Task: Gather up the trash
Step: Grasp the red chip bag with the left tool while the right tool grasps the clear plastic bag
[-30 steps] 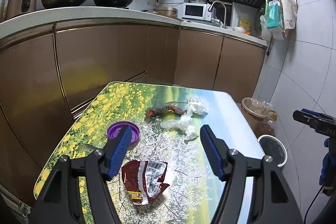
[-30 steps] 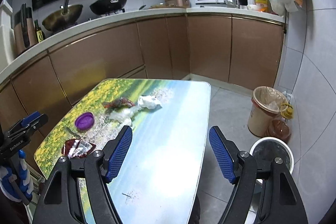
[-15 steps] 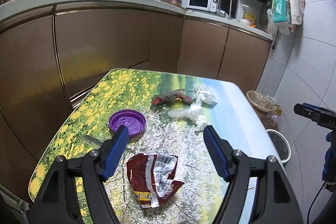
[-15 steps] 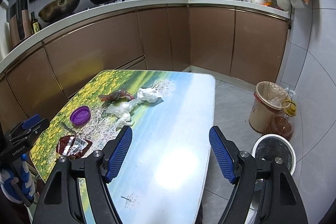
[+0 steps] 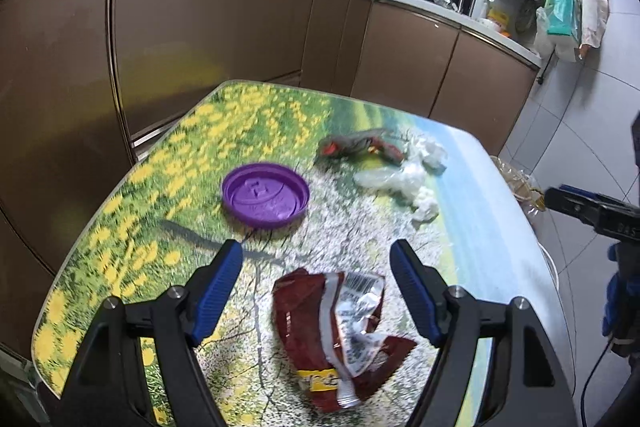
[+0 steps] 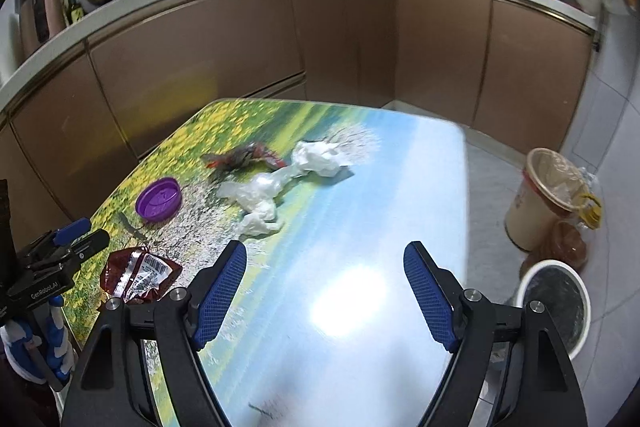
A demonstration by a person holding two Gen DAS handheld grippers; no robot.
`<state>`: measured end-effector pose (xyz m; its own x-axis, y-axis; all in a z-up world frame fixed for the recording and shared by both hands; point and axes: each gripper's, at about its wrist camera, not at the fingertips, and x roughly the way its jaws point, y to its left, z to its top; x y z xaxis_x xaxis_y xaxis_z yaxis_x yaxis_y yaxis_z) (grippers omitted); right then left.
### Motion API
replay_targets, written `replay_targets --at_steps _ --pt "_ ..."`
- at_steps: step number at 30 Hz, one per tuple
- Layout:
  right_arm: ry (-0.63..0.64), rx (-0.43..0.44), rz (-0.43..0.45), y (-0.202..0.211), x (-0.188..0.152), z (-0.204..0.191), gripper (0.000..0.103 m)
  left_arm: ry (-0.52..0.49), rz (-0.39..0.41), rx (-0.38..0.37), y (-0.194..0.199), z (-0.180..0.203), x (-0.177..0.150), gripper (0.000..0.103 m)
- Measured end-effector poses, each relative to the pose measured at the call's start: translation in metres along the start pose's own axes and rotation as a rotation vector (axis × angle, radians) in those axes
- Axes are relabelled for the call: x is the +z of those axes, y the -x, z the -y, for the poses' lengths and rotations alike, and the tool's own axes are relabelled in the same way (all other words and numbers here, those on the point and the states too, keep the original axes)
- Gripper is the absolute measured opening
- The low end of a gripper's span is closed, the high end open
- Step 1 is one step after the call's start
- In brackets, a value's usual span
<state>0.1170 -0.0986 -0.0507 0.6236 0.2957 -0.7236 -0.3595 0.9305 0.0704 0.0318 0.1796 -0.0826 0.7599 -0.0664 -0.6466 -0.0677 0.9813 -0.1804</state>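
Both claws hang above a tabletop (image 5: pixel 280 107) printed with a yellow-flower and blue-sky landscape. On the left claw (image 5: pixel 316 283) the jaws stand apart and are opening, with a crumpled red snack wrapper (image 5: pixel 340 323) lying on the tabletop below and between its blue pads (image 5: pixel 218 287), which do not touch it. On the right claw (image 6: pixel 324 287) the jaws likewise stand apart and are opening, over a bare, glossy stretch of the tabletop (image 6: pixel 380 227) with nothing between them.

Beyond the red snack wrapper lies a round purple lid (image 5: pixel 265 195), flat on the flower print. Farther on, near the middle of the tabletop, sits a cluster of trash: a dark red and grey wrapper (image 5: pixel 360 147), a crumpled white tissue (image 5: pixel 428 153) just beside it, and a clear plastic bag (image 5: pixel 392 181) trailing toward the near side. In the right wrist view the same things appear to the left of that claw: the wrapper (image 6: pixel 138 273), the lid (image 6: pixel 159 205), the tissue (image 6: pixel 318 163) and the bag (image 6: pixel 256 195).

On the floor beside the tabletop stand a tan bin (image 6: pixel 540 203) lined with a bag and a white-rimmed bin (image 6: pixel 554 311). Brown cabinets (image 5: pixel 224 39) run behind.
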Motion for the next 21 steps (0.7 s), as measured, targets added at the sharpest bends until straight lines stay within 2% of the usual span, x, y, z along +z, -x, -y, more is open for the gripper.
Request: replay_targets --at_steps 8,15,21 --pt "0.059 0.100 -0.091 -0.070 0.016 -0.032 0.080 -0.006 -0.108 -0.059 -0.024 -0.007 -0.021 0.075" --pt "0.110 0.123 -0.140 -0.113 0.025 -0.052 0.080 -0.010 -0.163 -0.073 -0.040 -0.005 -0.029 0.075" --pt "0.123 0.133 -0.156 -0.138 0.033 -0.055 0.080 0.002 -0.172 -0.086 -0.043 -0.007 -0.030 0.075"
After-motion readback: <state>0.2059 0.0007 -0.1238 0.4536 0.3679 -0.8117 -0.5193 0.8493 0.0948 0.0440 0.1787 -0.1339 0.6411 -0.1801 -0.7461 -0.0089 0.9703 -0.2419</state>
